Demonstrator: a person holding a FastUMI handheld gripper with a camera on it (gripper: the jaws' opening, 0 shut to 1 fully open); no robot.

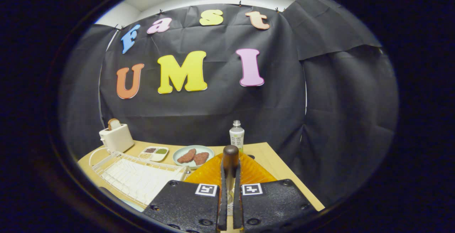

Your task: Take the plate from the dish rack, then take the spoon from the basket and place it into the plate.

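Note:
My gripper (230,171) is shut on the spoon (230,155). The spoon's dark rounded handle end sticks up from between the two fingers, and a strip of its metal shaft shows lower down in the narrow gap. Just beyond and beneath the fingers lies the ribbed orange plate (254,172) on the wooden table; the spoon is held over it. The white wire dish rack (135,176) stands to the left of the fingers with nothing in it.
Behind the rack sits a cream toaster (116,137) with a slice of bread in it. A small divided condiment dish (154,153), a pale green plate with two brown patties (193,156) and a white bottle (236,135) stand toward the back. The table edge (295,179) runs along the right.

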